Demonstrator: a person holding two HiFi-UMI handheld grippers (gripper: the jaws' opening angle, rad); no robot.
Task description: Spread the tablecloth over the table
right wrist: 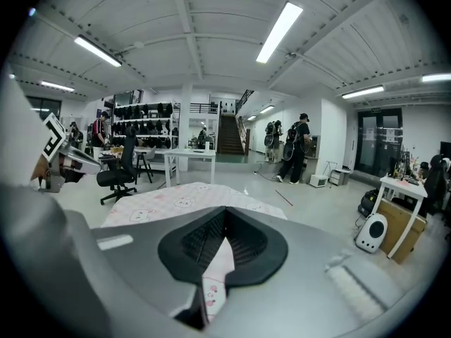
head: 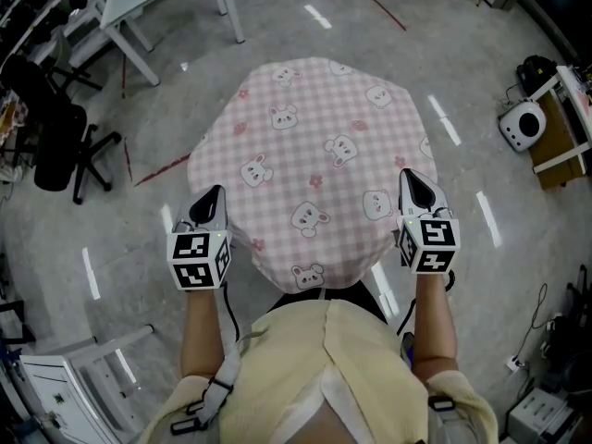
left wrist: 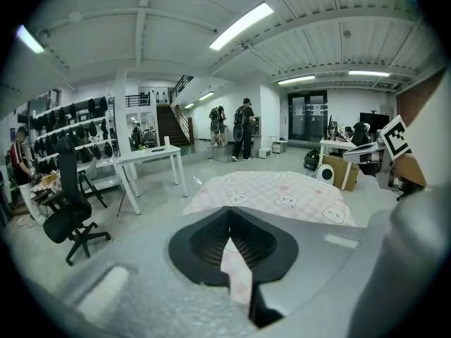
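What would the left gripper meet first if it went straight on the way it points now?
Probably the tablecloth itself: the left gripper pinches its edge, and the cloth spreads right ahead. Depth is unclear.

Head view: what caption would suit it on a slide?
The left gripper and right gripper clamp the pink checked tablecloth by its near edge.

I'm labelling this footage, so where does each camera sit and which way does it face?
Head view: on the person's head, facing steeply down at the tablecloth; shows forearms, chest, left hand-held gripper and right hand-held gripper.
Left gripper view: on the left one, looking along its jaws, shut on tablecloth, across the room.
Right gripper view: on the right one, jaws also shut on tablecloth.
Both share the tablecloth and white desk.
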